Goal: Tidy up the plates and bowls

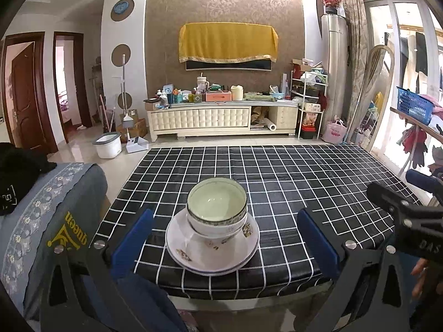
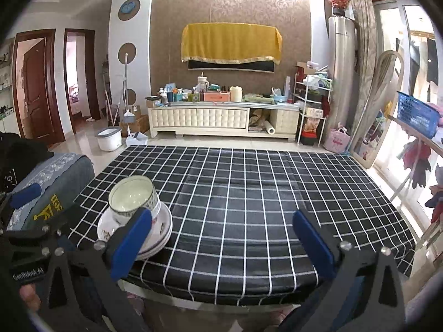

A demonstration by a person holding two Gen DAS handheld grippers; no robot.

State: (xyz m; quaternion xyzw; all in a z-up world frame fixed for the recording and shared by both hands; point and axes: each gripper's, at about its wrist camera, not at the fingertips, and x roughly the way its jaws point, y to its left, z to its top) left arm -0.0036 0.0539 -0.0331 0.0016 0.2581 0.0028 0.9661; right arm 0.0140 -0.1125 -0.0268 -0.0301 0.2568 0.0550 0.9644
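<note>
Left gripper (image 1: 225, 238): jaws spread wide, grasping nothing. Right gripper (image 2: 221, 239): likewise released. Between the left gripper's fingers, near the table's (image 1: 304, 182) front edge, the stacked bowls (image 1: 216, 207) sit slightly tilted on stacked plates (image 1: 211, 249). Beyond: checked tablecloth.

Each gripper is built from black, angular frame arms ending in flat, royal-blue finger pads (image 1: 133, 242), fastened with round silver screws (image 1: 98, 244). On the left gripper (image 2: 16, 213), white lettering reading "GenRobot.AI" is printed on the black body. White letters "DAS" are seen on the right gripper (image 1: 409, 218), whose handle is blue.
</note>
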